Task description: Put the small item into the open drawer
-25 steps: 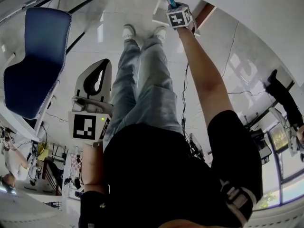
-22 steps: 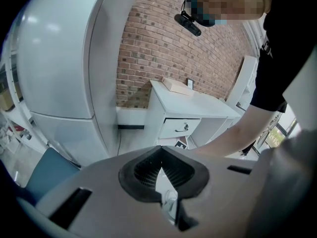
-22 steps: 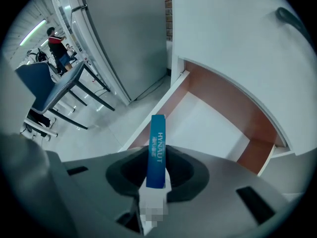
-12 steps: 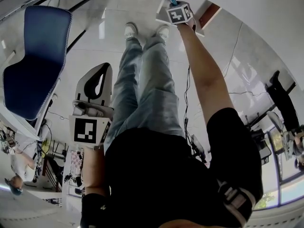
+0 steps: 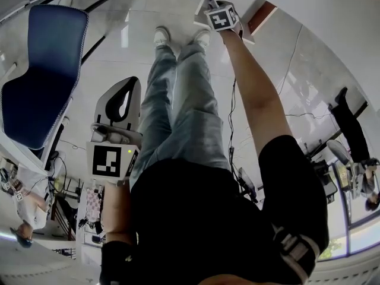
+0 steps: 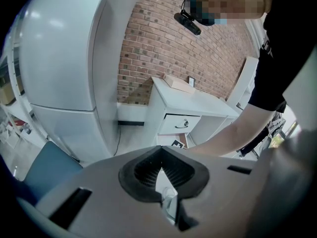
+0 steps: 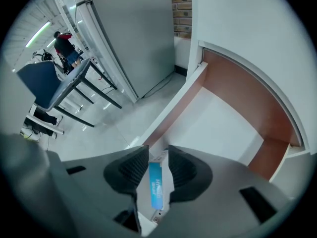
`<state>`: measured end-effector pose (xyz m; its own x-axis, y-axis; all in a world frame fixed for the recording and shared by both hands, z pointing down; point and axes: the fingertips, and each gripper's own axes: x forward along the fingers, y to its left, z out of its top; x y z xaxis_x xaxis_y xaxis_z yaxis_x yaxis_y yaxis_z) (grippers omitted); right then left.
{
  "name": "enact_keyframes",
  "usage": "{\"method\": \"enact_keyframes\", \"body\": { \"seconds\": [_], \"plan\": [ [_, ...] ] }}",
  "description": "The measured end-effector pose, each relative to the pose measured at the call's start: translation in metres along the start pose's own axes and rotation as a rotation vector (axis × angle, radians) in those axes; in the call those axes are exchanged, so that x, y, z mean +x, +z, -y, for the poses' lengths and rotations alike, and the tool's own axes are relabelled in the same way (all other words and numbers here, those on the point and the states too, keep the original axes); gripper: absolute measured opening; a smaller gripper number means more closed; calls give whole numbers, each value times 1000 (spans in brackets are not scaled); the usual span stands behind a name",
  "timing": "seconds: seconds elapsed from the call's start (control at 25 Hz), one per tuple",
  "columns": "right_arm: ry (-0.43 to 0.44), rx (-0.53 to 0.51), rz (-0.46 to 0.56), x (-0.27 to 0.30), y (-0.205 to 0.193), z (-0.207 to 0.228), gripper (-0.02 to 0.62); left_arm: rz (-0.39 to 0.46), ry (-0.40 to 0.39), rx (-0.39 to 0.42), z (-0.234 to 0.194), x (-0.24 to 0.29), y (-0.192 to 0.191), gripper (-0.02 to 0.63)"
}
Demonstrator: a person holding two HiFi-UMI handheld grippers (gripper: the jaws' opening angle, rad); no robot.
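The person is standing and reaching the right arm (image 5: 256,97) straight out and down, so the right tongs (image 7: 158,156) are pointing steeply into the open drawer (image 7: 243,89). In the head view, the marker cube (image 5: 221,18) is sitting just over the drawer's white front edge (image 5: 200,12).

The right tongs have just been opening. Their 2 ribbed pads are now standing apart, with the small item (image 7: 155,186), a slim blue-and-white box, upright between them. A thin gap is showing on each side of it, so the pads are not pressing on it. Behind the item, the drawer's white bottom is showing inside its brown walls.

The left arm is bending close to the body, keeping the left tongs (image 6: 159,150) low beside the left leg and angling them downward. Their tips are meeting and gripping nothing.
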<state>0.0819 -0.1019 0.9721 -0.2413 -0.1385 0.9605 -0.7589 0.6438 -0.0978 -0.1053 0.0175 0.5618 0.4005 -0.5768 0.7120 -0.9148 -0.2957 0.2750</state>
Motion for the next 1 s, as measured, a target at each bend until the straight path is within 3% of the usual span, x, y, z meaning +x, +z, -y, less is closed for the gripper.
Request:
{"method": "enact_keyframes", "body": {
  "seconds": [0.6,0.76,1.0],
  "plan": [
    [0,-45,61,-77,7,-33,112,66,-46,37,20,-26,28,3],
    [-9,-39,122,-116,36,-36,72,44,-54,63,18,-33,44,2],
    [-35,-44,256,-186,72,-47,20,149,-56,70,19,-40,77,3]
  ]
}}
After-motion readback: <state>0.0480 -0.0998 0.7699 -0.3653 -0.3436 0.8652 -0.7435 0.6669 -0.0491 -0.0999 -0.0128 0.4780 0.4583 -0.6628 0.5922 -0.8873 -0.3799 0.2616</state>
